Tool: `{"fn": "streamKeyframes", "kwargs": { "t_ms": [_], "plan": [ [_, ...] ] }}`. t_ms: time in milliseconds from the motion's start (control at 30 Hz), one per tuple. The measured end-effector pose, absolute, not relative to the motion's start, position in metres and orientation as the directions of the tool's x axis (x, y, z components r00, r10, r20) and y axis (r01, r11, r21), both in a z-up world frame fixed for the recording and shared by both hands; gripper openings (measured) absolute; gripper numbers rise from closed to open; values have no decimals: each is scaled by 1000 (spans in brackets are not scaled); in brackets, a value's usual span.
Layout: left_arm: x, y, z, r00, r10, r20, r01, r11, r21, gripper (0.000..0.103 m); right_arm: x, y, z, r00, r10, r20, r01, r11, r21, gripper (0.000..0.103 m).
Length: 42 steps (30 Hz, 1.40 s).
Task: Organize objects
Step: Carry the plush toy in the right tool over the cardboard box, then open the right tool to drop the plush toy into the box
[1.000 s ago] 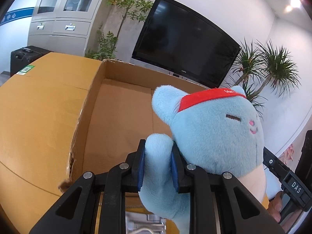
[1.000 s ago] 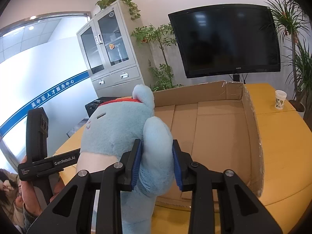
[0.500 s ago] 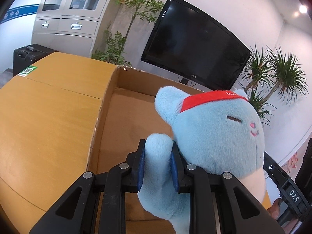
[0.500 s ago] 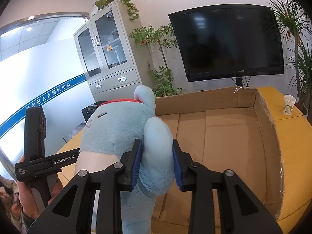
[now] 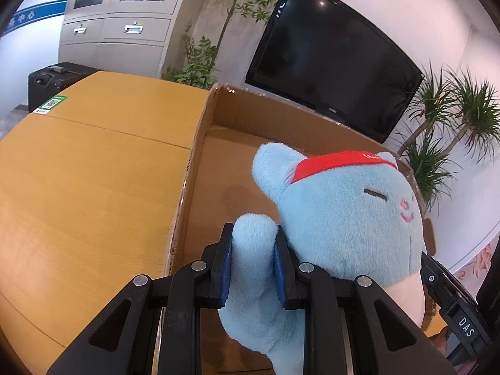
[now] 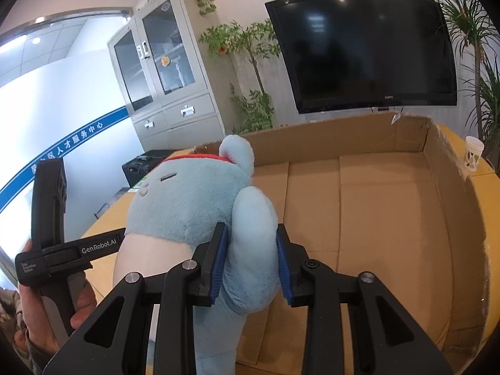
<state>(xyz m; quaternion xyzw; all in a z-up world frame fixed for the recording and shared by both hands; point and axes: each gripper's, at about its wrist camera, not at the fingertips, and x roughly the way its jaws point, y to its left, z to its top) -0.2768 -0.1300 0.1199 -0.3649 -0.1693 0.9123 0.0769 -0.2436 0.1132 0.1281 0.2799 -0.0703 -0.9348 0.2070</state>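
A blue plush [image 5: 350, 218] with a red headband [image 5: 340, 164] is held over an open cardboard box [image 5: 215, 168] on a wooden table [image 5: 87, 181]. One plush arm is pinched between the blue pads of the left gripper [image 5: 253, 265]; the other arm is clamped by the right gripper [image 6: 251, 259]. A black TV [image 6: 365, 50], a grey cabinet [image 6: 165, 78] and plants [image 5: 450, 131] are seen behind. A paper cup [image 6: 473, 156] stands on the table beside the box.
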Motion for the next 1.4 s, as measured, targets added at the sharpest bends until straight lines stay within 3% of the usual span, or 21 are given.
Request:
{"fn": "streamKeyframes", "kwargs": {
  "t_ms": [433, 833, 900, 967, 1000, 1033, 1167, 1400],
  "plan": [
    [-291, -128, 89, -697, 212, -685, 27, -947, -321, 19, -253, 98, 105, -740, -367, -564, 324, -929, 179, 29],
    [-292, -115, 90, -706, 109, -700, 43, -980, -195, 23, -259, 90, 94, -728, -299, -617, 299, -948, 107, 32],
    [-290, -116, 92, -706, 138, -695, 27, -975, -221, 31, -259, 86, 96, -730, -260, -633, 298, -953, 48, 39],
    [-285, -119, 100, -722, 131, -680, 29, -975, -219, 38, -255, 86, 104, -734, -271, -623, 309, -950, 49, 57],
    [-280, -119, 107, -737, 121, -665, 32, -976, -214, 44, -252, 86, 108, -746, -266, -610, 303, -952, 45, 61],
    [-277, -120, 114, -752, 103, -651, 43, -978, -204, 59, -248, 87, 114, -757, -262, -599, 301, -953, 36, 61],
    [-248, -112, 155, -830, 117, -546, -2, -979, -206, 85, -225, 97, 147, -812, -235, -534, 281, -960, -7, 71],
    [-181, -82, 222, -881, 304, -362, -221, -942, -251, 100, -173, 104, 211, -880, -271, -391, 310, -950, -38, 79]
  ]
}}
